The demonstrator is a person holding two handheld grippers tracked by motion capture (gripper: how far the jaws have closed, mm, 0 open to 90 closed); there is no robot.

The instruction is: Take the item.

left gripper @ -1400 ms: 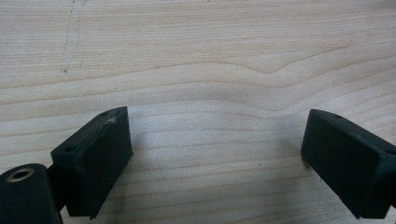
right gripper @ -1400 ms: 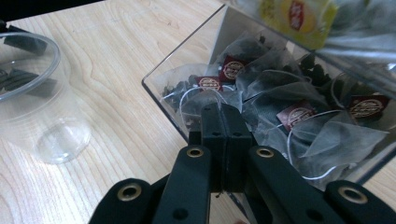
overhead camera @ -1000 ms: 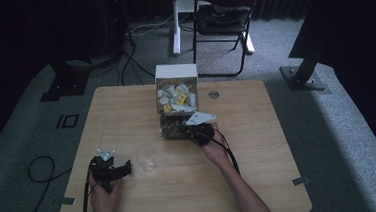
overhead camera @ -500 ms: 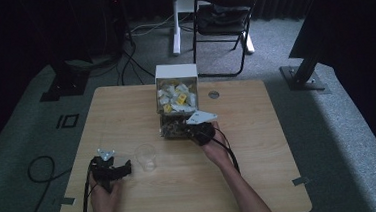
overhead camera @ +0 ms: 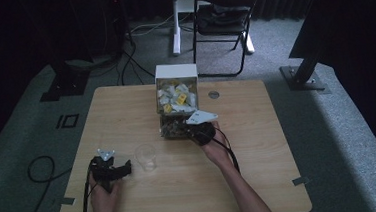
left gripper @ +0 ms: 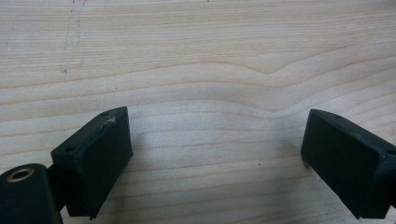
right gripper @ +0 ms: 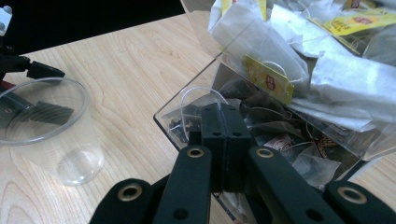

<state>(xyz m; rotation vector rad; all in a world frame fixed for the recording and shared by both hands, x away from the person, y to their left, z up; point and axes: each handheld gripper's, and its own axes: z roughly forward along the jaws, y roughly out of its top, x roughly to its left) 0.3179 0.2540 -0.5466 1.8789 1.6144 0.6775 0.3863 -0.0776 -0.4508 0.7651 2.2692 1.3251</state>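
A clear plastic box (overhead camera: 177,94) stands at the table's far middle, its upper part piled with white paper tea bags (right gripper: 261,70) with yellow tags; darker bags (right gripper: 289,142) lie in its low front tray. My right gripper (overhead camera: 187,131) reaches into that tray, jaws pressed together (right gripper: 223,109). A thin white thread (right gripper: 201,91) loops up at the tips; I cannot tell whether it is pinched. A clear plastic cup (overhead camera: 145,156) (right gripper: 42,112) stands upright on the table. Left of the cup, my left gripper (overhead camera: 124,168) hovers open over bare wood (left gripper: 215,149).
The wooden table (overhead camera: 126,110) has a round cable hole (overhead camera: 214,94) right of the box. A folding chair (overhead camera: 222,18) and a white post (overhead camera: 175,16) stand behind the table. A black cable (overhead camera: 40,169) trails on the floor at left.
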